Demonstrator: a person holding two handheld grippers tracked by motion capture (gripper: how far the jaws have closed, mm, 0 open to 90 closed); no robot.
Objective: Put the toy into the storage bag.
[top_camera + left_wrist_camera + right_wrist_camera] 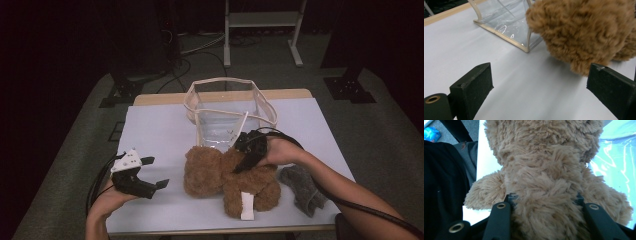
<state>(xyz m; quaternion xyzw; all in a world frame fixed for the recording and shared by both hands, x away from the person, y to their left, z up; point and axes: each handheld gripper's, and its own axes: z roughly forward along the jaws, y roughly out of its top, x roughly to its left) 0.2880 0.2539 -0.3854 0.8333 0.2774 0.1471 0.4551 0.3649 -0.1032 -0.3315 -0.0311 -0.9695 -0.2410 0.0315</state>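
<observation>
Brown plush of the teddy bear [544,182] is pinched between the jaws of the right gripper [544,200]. The high view adds a grey cloth [302,189] beside the bear on the table [155,130]. The clear bag [227,112] behind holds nothing visible. The left gripper [152,172] hovers, jaws apart and gripping nothing.

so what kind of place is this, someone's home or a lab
Probably a lab or recording room, not a home: a plain white-topped table in a dark room, cables across the grey floor, and a bare metal stand behind.
</observation>
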